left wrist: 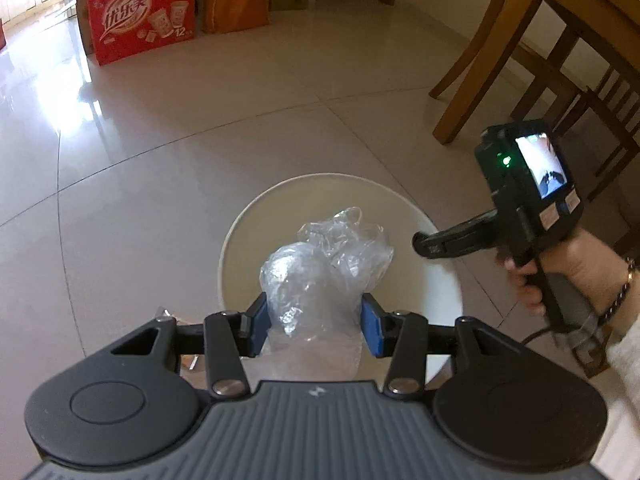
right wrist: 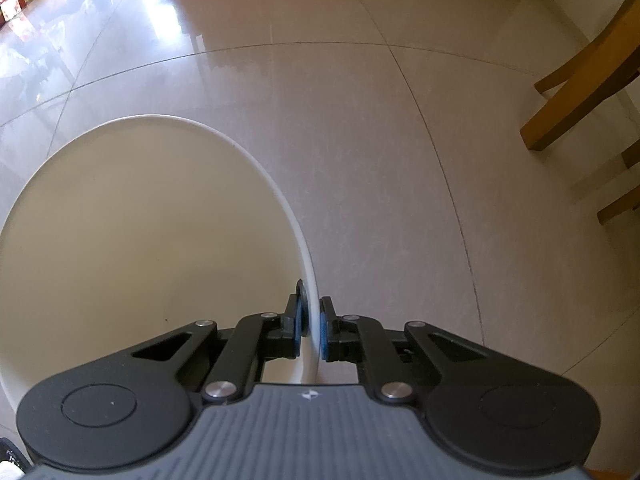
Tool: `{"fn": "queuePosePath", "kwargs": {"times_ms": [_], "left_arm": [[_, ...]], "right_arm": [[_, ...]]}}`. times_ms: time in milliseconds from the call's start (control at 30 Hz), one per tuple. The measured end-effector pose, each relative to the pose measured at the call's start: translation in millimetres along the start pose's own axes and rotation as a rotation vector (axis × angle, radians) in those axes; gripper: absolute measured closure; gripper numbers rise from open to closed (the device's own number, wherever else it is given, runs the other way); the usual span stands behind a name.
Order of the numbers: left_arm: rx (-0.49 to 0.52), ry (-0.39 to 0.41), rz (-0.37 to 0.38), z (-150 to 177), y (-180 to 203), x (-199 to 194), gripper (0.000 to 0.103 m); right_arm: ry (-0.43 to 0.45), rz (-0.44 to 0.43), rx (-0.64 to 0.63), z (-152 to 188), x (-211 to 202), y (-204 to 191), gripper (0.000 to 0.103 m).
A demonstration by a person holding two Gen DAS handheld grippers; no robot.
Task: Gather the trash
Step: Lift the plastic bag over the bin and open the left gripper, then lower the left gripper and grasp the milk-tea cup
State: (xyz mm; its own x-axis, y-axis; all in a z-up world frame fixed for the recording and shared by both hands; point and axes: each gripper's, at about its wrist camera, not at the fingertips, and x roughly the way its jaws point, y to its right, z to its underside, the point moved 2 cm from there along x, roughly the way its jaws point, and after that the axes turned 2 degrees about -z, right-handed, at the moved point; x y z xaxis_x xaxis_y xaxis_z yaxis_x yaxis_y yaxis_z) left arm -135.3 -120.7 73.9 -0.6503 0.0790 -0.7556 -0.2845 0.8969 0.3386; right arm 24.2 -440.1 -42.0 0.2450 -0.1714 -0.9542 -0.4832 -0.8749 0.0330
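Observation:
A crumpled clear plastic bag (left wrist: 320,264) sits between the blue pads of my left gripper (left wrist: 314,326), which is shut on it. The bag hangs over the mouth of a round white bin (left wrist: 276,208) standing on the tiled floor. My right gripper (right wrist: 314,320) is shut on the bin's thin rim (right wrist: 280,196), one finger inside and one outside. In the left wrist view the right gripper (left wrist: 424,244) reaches in from the right, held by a hand (left wrist: 528,280). Nothing shows on the bin's inside wall (right wrist: 140,220) in the right wrist view.
Wooden table and chair legs (left wrist: 480,60) stand to the right of the bin. A red gift bag (left wrist: 140,16) and an orange bag (left wrist: 236,0) lean at the far wall. A small shiny scrap (left wrist: 166,314) lies on the floor behind my left finger.

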Motion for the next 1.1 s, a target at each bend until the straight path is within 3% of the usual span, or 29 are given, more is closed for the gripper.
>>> {"fn": "queuePosePath", "kwargs": {"times_ms": [100,167,200,233,300,433,700,833,1100], "left_arm": [[0.004,0.015,0.003,-4.5,6.2,5.7,0.054],[-0.008,0.026,0.004,-6.3,4.7,8.6,0.034],[-0.025,0.034,-0.006,-6.3,1.4,7.6,0.017],[-0.042,0.056,-0.017,-6.6,-2.1,5.9,0.012],[-0.051,0.095,-0.014,-5.9,-9.9,-4.4,0.011],[-0.074,0.095,-0.025,-0.4,-32.1,-14.5,0.006],[-0.131,0.013,-0.148,46.1,-95.0,-7.8,0.006],[-0.23,-0.053,-0.21,85.4,-135.6,3.3,0.006],[-0.566,-0.241,-0.318,178.6,-223.7,51.4,0.007]], "right_arm": [[-0.001,0.003,0.001,-1.7,-2.4,-3.0,0.092],[-0.001,0.004,0.0,-2.1,-3.3,-4.4,0.092],[0.0,0.004,0.0,-2.0,-3.3,-4.9,0.092],[0.0,0.004,0.001,-2.0,-3.4,-4.9,0.092],[0.001,0.002,0.001,-1.8,-3.6,-4.1,0.092],[0.0,0.001,0.003,-1.7,-3.5,-2.2,0.092],[0.0,0.008,0.001,-1.5,-5.4,-4.8,0.092],[-0.001,0.008,0.008,-2.9,-6.1,-6.0,0.092],[0.002,0.016,0.003,-5.1,-5.7,-6.2,0.092]]}}
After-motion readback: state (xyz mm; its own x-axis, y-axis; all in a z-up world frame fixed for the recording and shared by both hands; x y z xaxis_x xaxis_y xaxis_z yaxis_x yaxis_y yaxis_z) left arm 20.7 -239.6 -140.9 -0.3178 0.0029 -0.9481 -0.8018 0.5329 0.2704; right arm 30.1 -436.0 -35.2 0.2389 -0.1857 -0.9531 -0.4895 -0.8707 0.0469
